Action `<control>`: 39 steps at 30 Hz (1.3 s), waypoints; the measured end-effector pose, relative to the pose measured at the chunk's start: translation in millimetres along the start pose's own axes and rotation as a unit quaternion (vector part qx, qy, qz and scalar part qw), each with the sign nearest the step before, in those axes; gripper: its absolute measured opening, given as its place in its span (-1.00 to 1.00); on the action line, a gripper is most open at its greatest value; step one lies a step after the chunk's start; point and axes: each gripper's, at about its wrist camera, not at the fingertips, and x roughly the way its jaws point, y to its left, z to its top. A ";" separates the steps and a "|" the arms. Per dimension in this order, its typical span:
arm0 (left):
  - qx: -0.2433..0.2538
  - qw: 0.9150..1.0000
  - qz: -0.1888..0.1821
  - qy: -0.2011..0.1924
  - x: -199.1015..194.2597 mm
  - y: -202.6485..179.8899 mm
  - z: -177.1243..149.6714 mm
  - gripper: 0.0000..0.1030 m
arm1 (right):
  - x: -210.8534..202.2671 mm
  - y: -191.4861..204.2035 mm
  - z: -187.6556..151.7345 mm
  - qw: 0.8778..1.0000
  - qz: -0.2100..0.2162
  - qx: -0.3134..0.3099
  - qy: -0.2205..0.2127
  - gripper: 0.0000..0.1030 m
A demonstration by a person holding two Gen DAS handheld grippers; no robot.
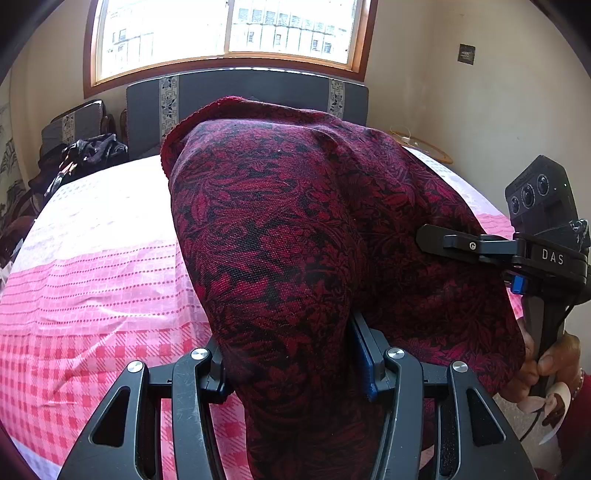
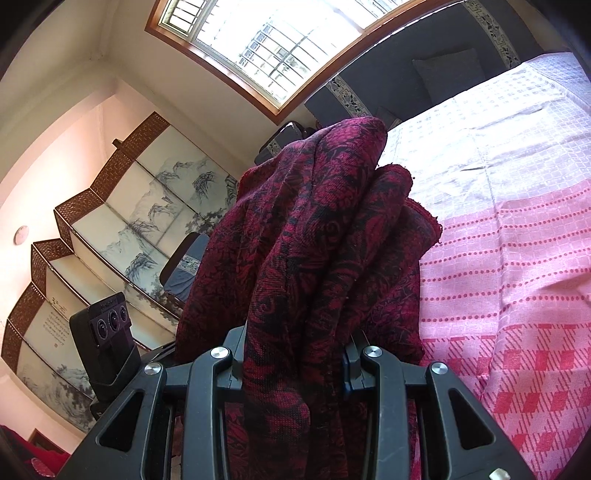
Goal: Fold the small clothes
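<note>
Dark red and black floral-patterned woven garment (image 1: 280, 236): fills the centre of both views, raised above the pink and white checked bedsheet (image 1: 92, 288). Left gripper (image 1: 291, 362): lower centre of its frame, jaws clamped on a thick bunch of the fabric. Right gripper (image 2: 295, 354): lower centre of its own frame, jaws pinching gathered folds of the same garment; it also appears at the right edge of the left view. A wood-framed window (image 1: 225, 33) occupies the top of the frame.

Bright wood-framed window (image 1: 225, 33), cream walls (image 1: 480, 103), dark headboard (image 1: 251, 92), pink checked bedspread (image 1: 92, 295), painted folding screen (image 2: 122, 221)
</note>
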 end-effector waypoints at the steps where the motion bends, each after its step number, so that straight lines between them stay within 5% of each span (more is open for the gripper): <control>1: 0.000 1.000 0.000 0.001 -0.3 0.1 -0.9 0.01 | 3.2 -1.0 7.3 1.000 0.000 0.001 0.002 -0.38; 28: -0.006 1.000 0.012 0.008 12.2 1.0 -23.2 0.03 | 23.4 -17.8 0.5 0.999 -0.005 0.035 0.017 -0.38; 39: -0.008 0.999 0.035 -0.001 21.9 -1.6 -34.3 0.30 | 31.9 -23.5 -3.1 0.999 -0.012 0.045 0.022 -0.36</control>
